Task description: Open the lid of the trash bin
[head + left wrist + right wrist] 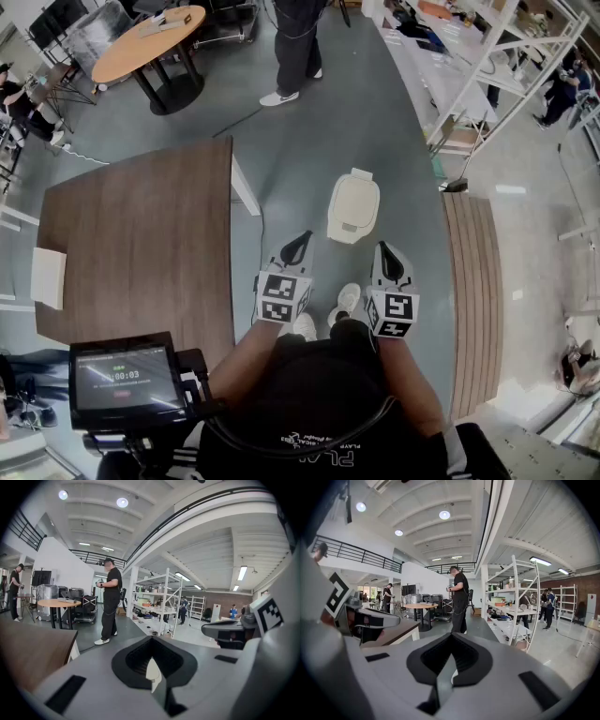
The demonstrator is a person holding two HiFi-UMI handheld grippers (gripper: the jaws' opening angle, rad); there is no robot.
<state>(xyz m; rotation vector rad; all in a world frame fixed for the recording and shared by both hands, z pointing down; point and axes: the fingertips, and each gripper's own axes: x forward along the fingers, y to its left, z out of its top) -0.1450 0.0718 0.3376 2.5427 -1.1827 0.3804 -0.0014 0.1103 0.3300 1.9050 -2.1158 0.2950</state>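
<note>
Head view: the cream plastic trash bin point(353, 208) stands on the smooth grey floor point(281, 159), between the right edge of a brown wood-grain table point(141, 234) and a slatted wooden bench point(473, 281). It is a rounded rectangle with its smooth lid point(354, 201) lying flat and shut. The left gripper point(297, 246) and right gripper point(388, 261) are held side by side, noses toward the bin but apart from it. This looks like a ready stance before reaching down, so the opening seems not yet begun

Left gripper view: the 2 jaws of the matte grey shell are pressed together on nothing, and black ribbed pads line the hollow. Held level, it looks across the hall, not at the bin

Right gripper view: the same grey shell, jaws likewise closed and empty; no bin shows here either
</note>
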